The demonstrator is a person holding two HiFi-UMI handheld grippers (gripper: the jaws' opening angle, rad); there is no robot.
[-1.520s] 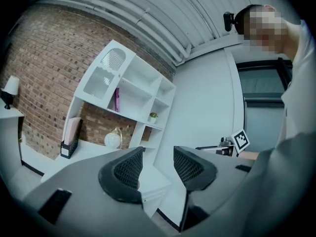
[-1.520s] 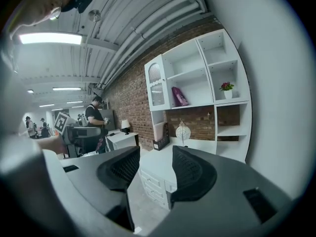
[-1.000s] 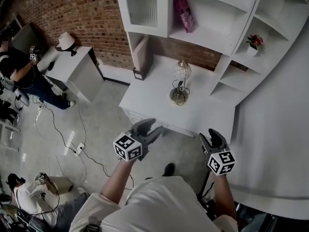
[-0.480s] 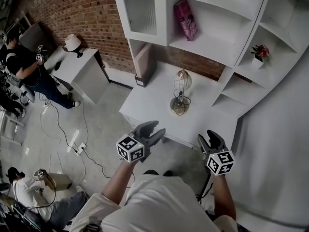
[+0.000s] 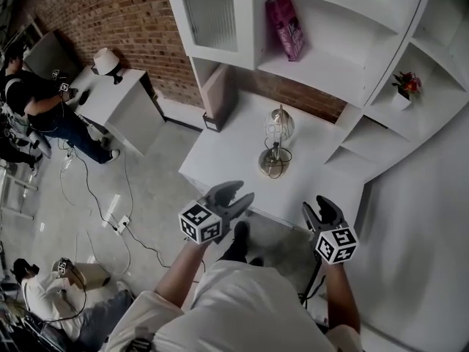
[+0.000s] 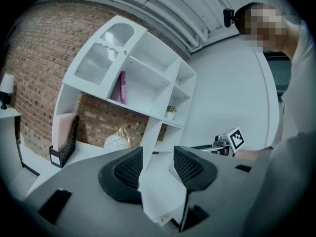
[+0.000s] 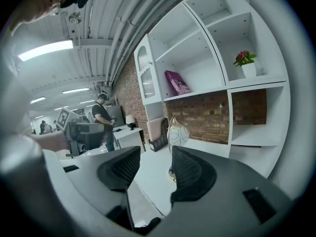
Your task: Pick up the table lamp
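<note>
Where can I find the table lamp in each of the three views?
Head view: the table lamp stands on the white desk, a little above the middle of the picture.
Left gripper view: the lamp is left of the middle, just above the left-hand jaw.
Right gripper view: the lamp is near the middle, above the gap between the jaws.
Shared landmark: the flower pot on a shelf, right of the lamp.
</note>
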